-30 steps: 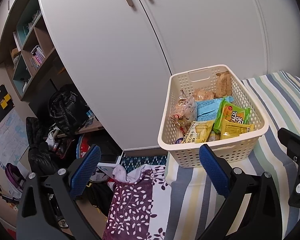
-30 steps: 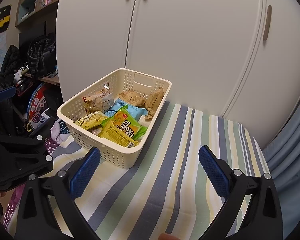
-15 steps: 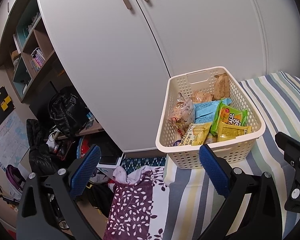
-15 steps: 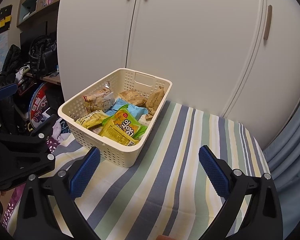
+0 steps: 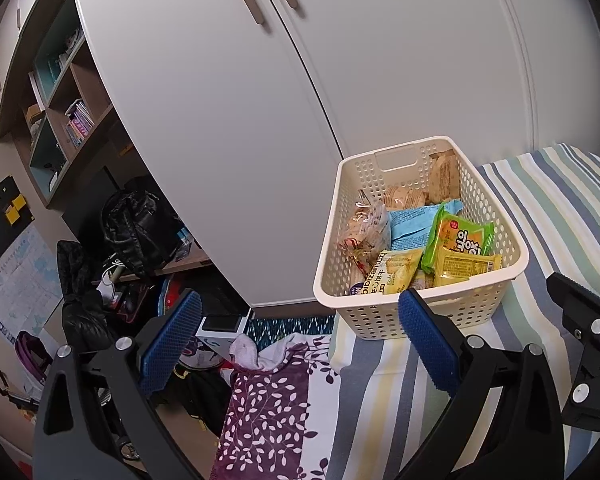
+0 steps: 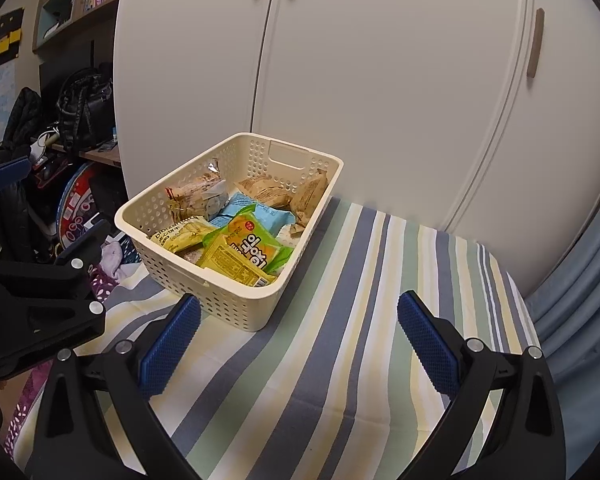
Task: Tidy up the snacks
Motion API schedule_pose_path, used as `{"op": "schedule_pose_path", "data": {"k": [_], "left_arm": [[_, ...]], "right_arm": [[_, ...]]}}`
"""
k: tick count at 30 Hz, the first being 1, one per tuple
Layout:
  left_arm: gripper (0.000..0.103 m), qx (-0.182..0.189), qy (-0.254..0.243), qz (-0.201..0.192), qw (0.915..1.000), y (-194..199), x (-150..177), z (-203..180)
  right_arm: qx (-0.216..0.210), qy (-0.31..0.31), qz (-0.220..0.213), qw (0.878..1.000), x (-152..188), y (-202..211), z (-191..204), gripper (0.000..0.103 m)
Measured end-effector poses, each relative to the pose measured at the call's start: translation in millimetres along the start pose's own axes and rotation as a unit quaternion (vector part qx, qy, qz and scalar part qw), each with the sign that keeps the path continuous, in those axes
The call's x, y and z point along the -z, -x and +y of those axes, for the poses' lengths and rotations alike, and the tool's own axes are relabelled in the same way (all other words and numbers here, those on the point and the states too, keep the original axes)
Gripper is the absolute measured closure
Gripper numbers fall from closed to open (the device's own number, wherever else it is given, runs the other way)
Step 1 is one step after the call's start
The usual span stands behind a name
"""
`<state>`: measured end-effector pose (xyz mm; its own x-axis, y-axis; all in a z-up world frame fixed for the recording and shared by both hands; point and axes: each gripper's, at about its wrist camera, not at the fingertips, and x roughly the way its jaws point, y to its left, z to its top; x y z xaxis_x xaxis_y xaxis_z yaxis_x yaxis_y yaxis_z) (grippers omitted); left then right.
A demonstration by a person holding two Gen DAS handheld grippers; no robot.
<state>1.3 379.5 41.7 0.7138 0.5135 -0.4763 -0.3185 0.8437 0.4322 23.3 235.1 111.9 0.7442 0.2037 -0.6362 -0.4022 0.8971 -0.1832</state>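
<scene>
Left claw: the left claw (image 5: 300,344) stands wide and holds nothing; its blue pads (image 5: 426,344) are far apart.
Right claw: the right claw (image 6: 298,344) is also wide and empty, above the striped cloth (image 6: 380,320).
Basket: the cream basket (image 6: 168,264) with holes stands on the striped cloth, ahead and to the left of the right claw. From the left claw it is ahead and to the right, and the right pad covers a little of its near wall.
Snacks: all the snacks seen lie inside the basket. A green packet (image 6: 256,248) lies on top near the front, a yellow packet (image 6: 180,234) is left of it, a blue packet (image 6: 260,214) is behind it, and brown packets (image 6: 308,196) lean at the far end.
Only in left view: a purple cloth with white leaves (image 5: 268,412) lies below the claw, beside the striped cloth. Shelves with books (image 5: 78,120) are up on the left.
Only in right view: a grey-blue curtain (image 6: 580,288) hangs at the far right, behind the edge of the striped cloth.
Around: a white wardrobe (image 6: 380,80) stands behind the basket. A black bag (image 5: 140,228) sits far to the left on a low shelf.
Each claw in the other view: the black body of the right claw shows at the right edge of the left view; the left claw shows at the left edge of the right view.
Writing: the yellow packet shows letters like "bibizan". The green packet has Korean letters that I cannot read with certainty.
</scene>
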Motion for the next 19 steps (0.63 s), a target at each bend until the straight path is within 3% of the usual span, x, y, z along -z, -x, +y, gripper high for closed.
{"op": "schedule_pose_path", "data": {"k": [12, 15, 17, 19], "left_arm": [[0.003, 0.004, -0.008, -0.001, 1.0, 10, -3, -11], [0.003, 0.062, 0.013, 0.013, 0.9979, 12, 1, -21], [0.003, 0.128, 0.037, 0.034, 0.9905, 12, 9, -34], [0.003, 0.166, 0.053, 0.056, 0.9831, 13, 17, -49]], "right_arm": [[0.002, -0.007, 0.004, 1.0, 8, 9, -15, 0.005], [0.007, -0.017, 0.021, 1.0, 24, 7, -34, 0.005], [0.023, -0.033, 0.04, 0.998, 42, 5, -55, 0.005], [0.03, -0.064, 0.063, 0.996, 68, 5, -85, 0.005]]}}
